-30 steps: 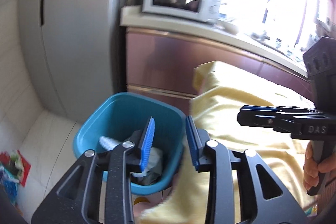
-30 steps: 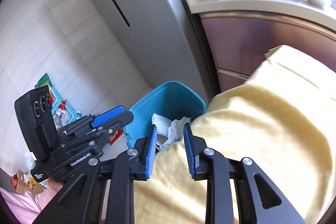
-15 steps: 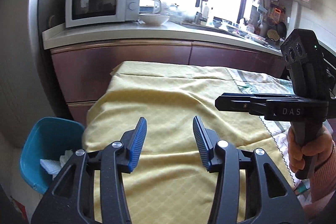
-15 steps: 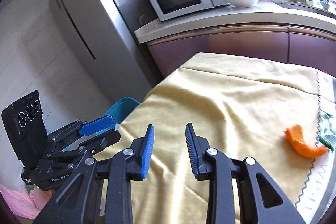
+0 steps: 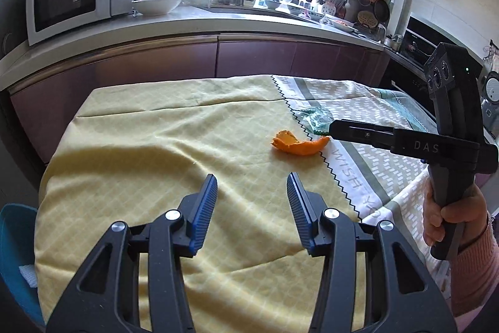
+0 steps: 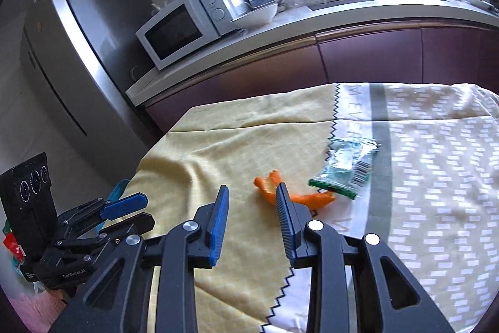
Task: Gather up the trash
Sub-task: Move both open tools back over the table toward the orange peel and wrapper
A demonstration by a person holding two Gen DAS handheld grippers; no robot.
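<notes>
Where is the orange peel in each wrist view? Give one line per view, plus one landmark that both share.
Left wrist view: the orange peel lies right of centre on the yellow cloth, at the zigzag seam.
Right wrist view: the orange peel lies at centre, partly hidden behind one finger of the right hand-held gripper.
Shared landmark: the white microwave on the counter.

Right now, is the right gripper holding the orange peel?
No. The right gripper is open and empty above the cloth, with the orange peel lying on the table just beyond it.
</notes>
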